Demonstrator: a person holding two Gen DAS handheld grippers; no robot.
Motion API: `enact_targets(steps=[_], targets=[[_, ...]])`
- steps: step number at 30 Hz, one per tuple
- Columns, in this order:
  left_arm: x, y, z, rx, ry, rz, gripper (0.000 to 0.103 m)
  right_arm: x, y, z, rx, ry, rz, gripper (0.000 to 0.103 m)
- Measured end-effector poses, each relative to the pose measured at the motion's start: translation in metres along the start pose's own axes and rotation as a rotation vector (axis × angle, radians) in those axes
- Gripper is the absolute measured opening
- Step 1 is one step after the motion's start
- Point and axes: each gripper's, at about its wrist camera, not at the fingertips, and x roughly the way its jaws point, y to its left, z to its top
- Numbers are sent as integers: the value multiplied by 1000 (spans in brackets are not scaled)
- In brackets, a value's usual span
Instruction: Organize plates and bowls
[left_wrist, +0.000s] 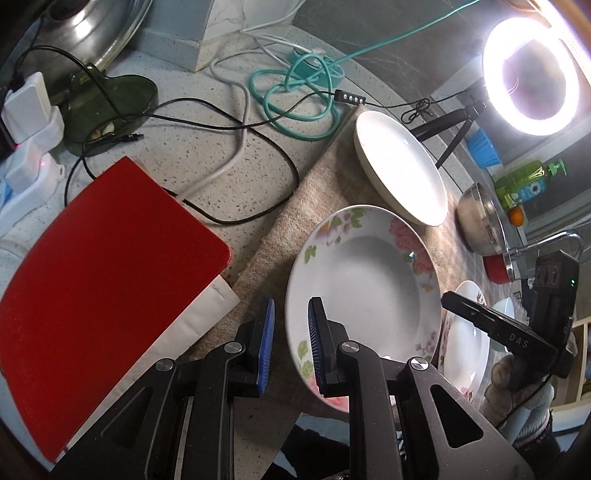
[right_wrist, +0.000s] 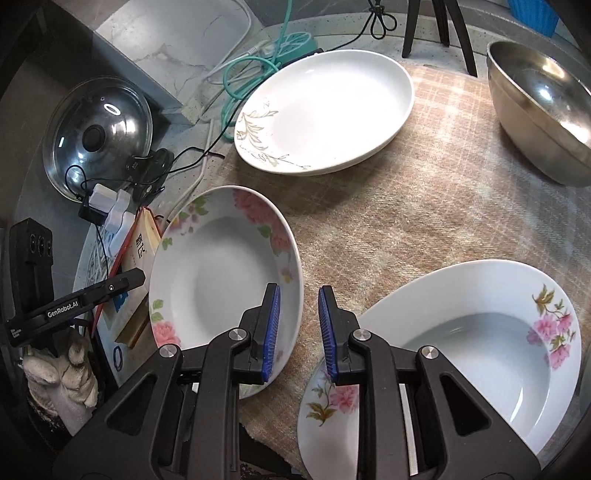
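A deep plate with pink flowers (left_wrist: 365, 284) lies on the checked cloth (left_wrist: 295, 206); it shows in the right wrist view (right_wrist: 221, 273) too. My left gripper (left_wrist: 291, 343) is open, its jaws astride the plate's near-left rim. A second flowered plate (right_wrist: 480, 347) lies to the right, seen partly in the left wrist view (left_wrist: 465, 339). My right gripper (right_wrist: 299, 332) is open and empty above the cloth (right_wrist: 406, 206), between the two flowered plates. A large white oval plate (right_wrist: 328, 110) lies farther back, also in the left wrist view (left_wrist: 402, 166). A steel bowl (right_wrist: 539, 110) stands at the back right.
A red notebook (left_wrist: 107, 280) lies left of the cloth. Cables (left_wrist: 295, 92) and chargers (left_wrist: 29, 110) crowd the counter behind. A lit ring light (left_wrist: 532, 70) on a tripod, a green bottle (left_wrist: 528, 181) and a tap (left_wrist: 546, 243) stand at the right. A glass lid (right_wrist: 96, 136) leans at the left.
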Motion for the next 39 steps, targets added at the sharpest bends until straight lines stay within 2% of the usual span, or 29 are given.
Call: enact_targets(steps=[14,20,24,32,39], targets=[[12,3,2,-5,36,-15,17,21,-3,6,26,48,32,21],[17,4,2,-9,50,-30,13,25,-1,9,21,63,51,14],[21,3,1,-8,58,-49,13,27,1,9,17,69,48,14],[21,-2,1,12,56,-24,13,27,4,10,23,74,27,14],[21,-1,3,1,48,-35,13,27,3,9,34,76,23,15]])
